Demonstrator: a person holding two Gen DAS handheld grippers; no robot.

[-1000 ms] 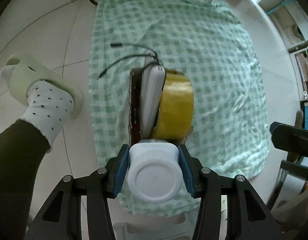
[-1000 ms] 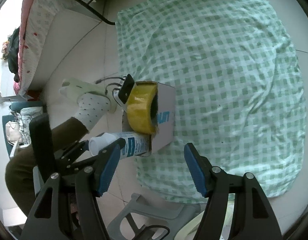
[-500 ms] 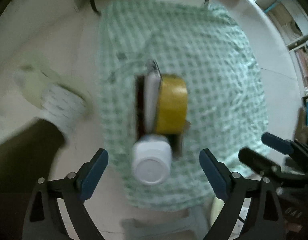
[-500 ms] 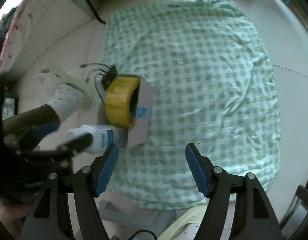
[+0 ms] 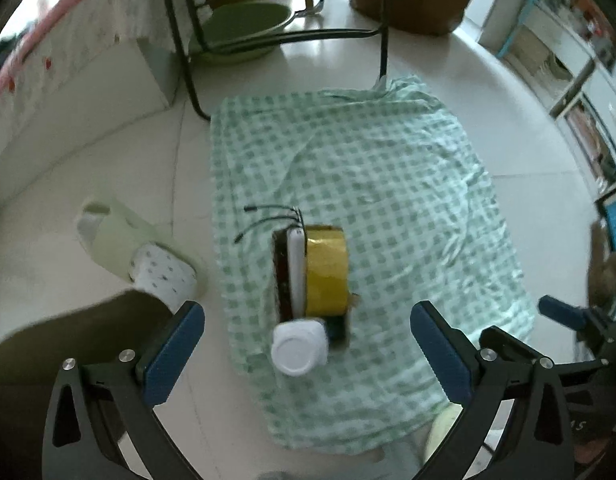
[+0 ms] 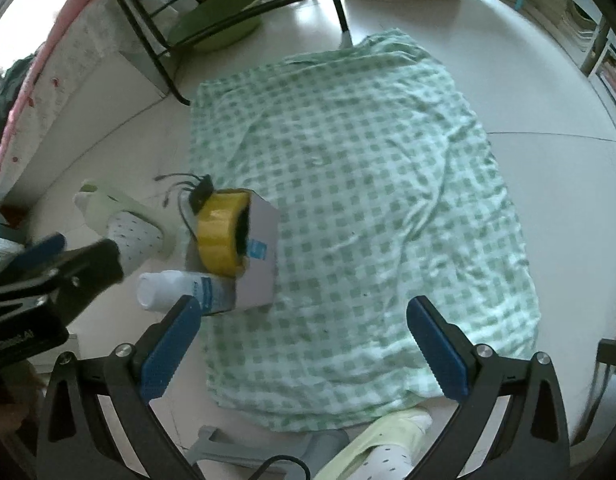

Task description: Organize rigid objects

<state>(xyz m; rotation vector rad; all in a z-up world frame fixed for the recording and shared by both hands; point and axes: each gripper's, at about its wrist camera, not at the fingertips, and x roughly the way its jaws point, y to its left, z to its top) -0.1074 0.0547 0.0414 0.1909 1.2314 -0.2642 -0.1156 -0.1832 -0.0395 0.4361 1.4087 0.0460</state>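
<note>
Blue pads frame both views: your left gripper (image 5: 308, 348) hangs spread wide and empty above the floor, your right gripper (image 6: 304, 344) likewise spread with nothing between its fingers. Just beyond the left pads, at about 12 o'clock, the white bottle (image 5: 298, 346) lies on its side, cap toward you, its far end tucked into the small cardboard box (image 6: 260, 264). Behind it in the same box stand a yellow tape roll (image 5: 327, 274) on edge and a white charger (image 5: 296, 268) whose black cables (image 5: 268, 220) trail toward 11 o'clock. The box sits near the 9 o'clock edge of the green checked cloth (image 5: 407, 208), which otherwise shows no loose items, so the sorting looks close to done. To finish well, lift both grippers straight up and clear of the protruding bottle; a sideways brush could roll it out. Your slippered foot (image 5: 148, 256) rests beside the cloth at 10 o'clock.
</note>
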